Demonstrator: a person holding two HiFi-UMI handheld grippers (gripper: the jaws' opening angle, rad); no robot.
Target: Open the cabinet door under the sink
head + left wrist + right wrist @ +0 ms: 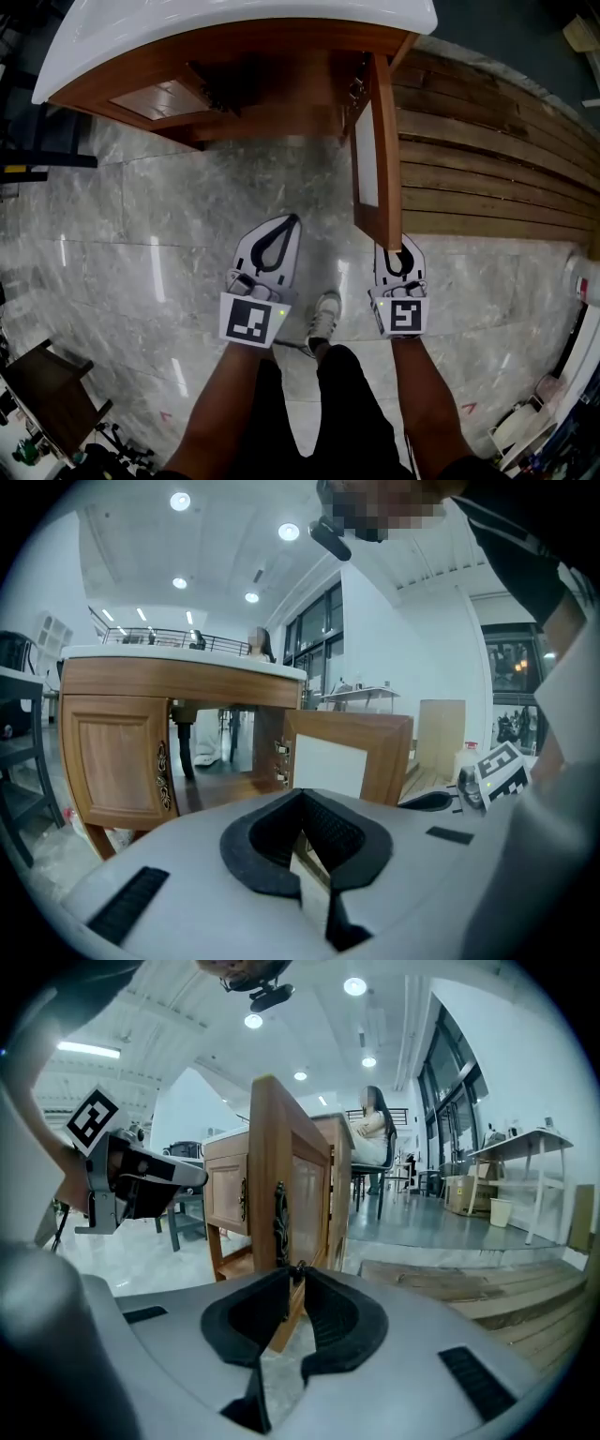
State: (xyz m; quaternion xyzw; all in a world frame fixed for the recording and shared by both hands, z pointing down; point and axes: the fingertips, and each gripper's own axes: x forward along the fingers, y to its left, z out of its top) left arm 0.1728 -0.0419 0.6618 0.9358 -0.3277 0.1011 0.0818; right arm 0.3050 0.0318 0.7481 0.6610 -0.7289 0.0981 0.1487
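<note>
Right tongs (296, 1271) tight on handle (278, 1215) of open cabinet door (266, 1138)

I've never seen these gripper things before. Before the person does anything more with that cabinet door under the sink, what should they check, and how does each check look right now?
1. Right-hand cabinet door swung open: ok, it stands well out from the cabinet.
2. Right gripper grip: ok, its jaws are closed on the lower end of the dark door handle.
3. Left gripper free: ok, jaws together with nothing between them.
4. Shoe apart from the open door: ok.
5. Left-hand cabinet door opened: not ok, it is shut.
6. Hinges sound: cannot tell.
</note>
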